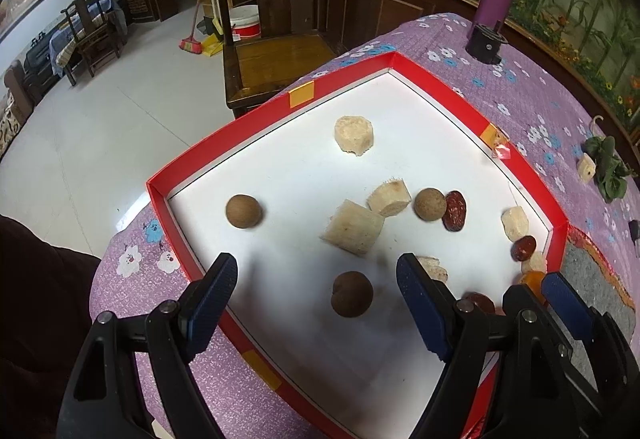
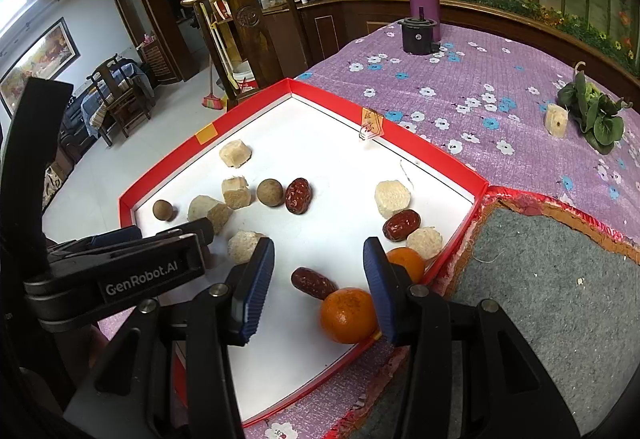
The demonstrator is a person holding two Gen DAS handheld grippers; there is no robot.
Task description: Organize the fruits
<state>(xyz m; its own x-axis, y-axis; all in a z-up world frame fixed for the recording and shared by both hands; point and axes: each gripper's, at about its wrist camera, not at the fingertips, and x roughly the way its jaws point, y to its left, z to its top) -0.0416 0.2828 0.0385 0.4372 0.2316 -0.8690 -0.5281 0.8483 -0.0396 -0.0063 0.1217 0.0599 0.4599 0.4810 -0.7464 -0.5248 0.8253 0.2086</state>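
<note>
Inside the red tray (image 1: pixel 188 175), the left gripper (image 1: pixel 316 279) stands spread wide around a brown longan (image 1: pixel 351 294) without touching it. The right gripper (image 2: pixel 319 277) stands parted near a tangerine (image 2: pixel 347 315) and a red date (image 2: pixel 313 282), gripping neither.

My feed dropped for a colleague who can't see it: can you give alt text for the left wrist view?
The open left gripper hovers over a brown longan in a red-rimmed white tray on a purple floral tablecloth. Two more longans, pale sugarcane chunks and red dates lie scattered in the tray; the right gripper shows at lower right.
</note>
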